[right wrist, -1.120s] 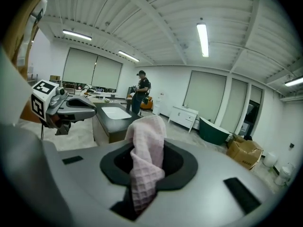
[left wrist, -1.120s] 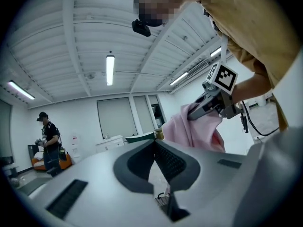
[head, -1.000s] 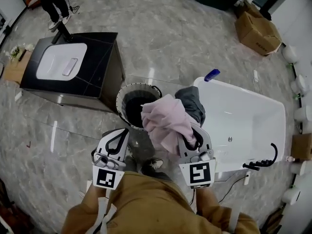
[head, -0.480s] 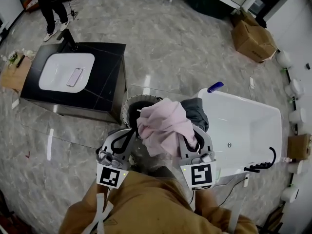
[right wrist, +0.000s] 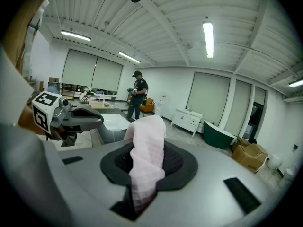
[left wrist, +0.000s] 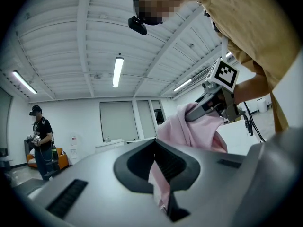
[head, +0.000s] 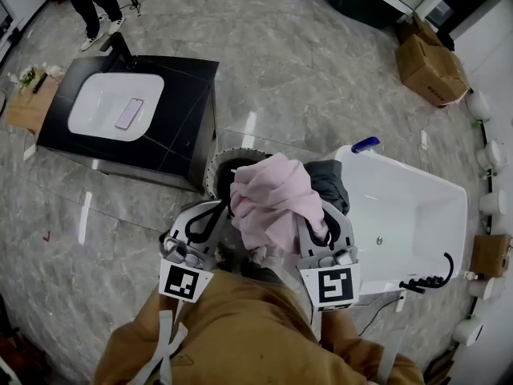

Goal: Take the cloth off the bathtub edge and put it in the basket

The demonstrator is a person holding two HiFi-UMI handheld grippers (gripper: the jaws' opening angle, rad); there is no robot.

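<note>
Pink cloth was clear of the bathtub, bunched just above and beside the basket, not yet in it. Right gripper: jaws narrowly apart, clamped on a thick fold, carrying the load. Left gripper: jaws closed to a slit with a thin strip of cloth in it, probably gathering slack so nothing trails outside the basket. Grey cloth lay beyond the basket, on the tub edge.

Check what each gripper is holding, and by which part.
Both hold the pink cloth. The right gripper clamps a bunched fold. The left gripper pinches a thin edge.
</note>
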